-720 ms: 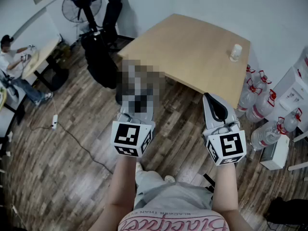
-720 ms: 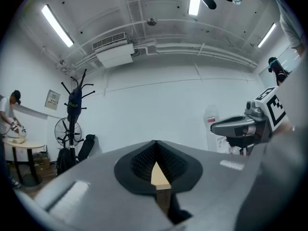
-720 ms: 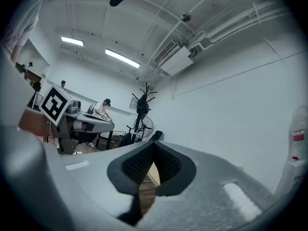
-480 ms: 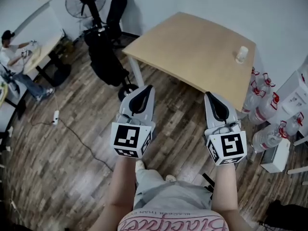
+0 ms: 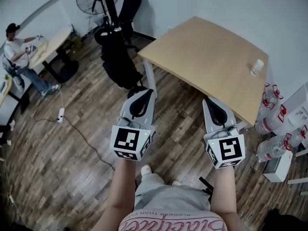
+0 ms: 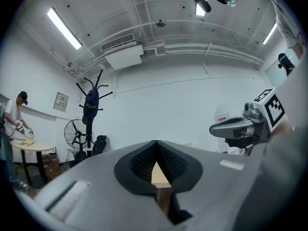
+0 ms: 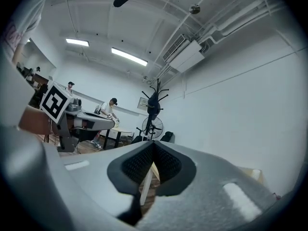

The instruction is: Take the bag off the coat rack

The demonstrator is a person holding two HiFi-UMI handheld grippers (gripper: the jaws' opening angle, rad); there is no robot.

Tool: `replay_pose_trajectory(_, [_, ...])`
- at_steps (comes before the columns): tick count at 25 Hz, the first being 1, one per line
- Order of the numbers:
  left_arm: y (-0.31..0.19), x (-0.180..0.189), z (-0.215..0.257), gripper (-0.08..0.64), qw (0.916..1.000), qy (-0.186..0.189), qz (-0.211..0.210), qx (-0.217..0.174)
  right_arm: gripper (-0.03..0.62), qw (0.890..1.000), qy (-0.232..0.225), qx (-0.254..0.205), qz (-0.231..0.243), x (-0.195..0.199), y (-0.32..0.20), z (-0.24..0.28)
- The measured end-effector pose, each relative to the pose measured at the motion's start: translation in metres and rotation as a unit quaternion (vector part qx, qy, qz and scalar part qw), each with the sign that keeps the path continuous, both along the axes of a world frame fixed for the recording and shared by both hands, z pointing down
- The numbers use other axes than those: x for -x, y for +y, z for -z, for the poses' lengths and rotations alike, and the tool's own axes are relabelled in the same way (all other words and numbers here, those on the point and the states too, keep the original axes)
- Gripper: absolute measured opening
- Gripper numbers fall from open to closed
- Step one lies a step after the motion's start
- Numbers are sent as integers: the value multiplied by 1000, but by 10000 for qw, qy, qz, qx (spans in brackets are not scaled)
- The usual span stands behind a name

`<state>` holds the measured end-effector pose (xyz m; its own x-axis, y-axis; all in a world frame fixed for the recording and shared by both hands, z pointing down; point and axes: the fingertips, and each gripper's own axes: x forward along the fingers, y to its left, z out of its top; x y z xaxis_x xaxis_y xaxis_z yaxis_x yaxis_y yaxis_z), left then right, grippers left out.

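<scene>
Beside table point(image 5: 207, 61), black bag point(image 5: 118, 59) hangs on coat rack point(image 5: 110, 8).

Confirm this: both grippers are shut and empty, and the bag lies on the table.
Wrong in one respect. The bag does not lie on the table; it hangs on the coat rack, as the left gripper view shows. The rest holds: the left gripper and the right gripper are both shut and empty.
</scene>
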<state>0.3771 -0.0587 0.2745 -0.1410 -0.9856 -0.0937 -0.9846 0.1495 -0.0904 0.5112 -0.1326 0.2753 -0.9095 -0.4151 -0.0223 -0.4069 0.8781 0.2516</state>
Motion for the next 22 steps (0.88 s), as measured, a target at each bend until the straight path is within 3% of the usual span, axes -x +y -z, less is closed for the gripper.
replay_pose_trajectory(13, [42, 139, -11, 20, 9993, 274, 245, -47, 3, 9997, -91, 97, 182, 135, 29, -1])
replay_pose_trajectory(22, [85, 222, -18, 20, 9974, 422, 578, -93, 3, 9987, 224, -65, 447, 216, 68, -15])
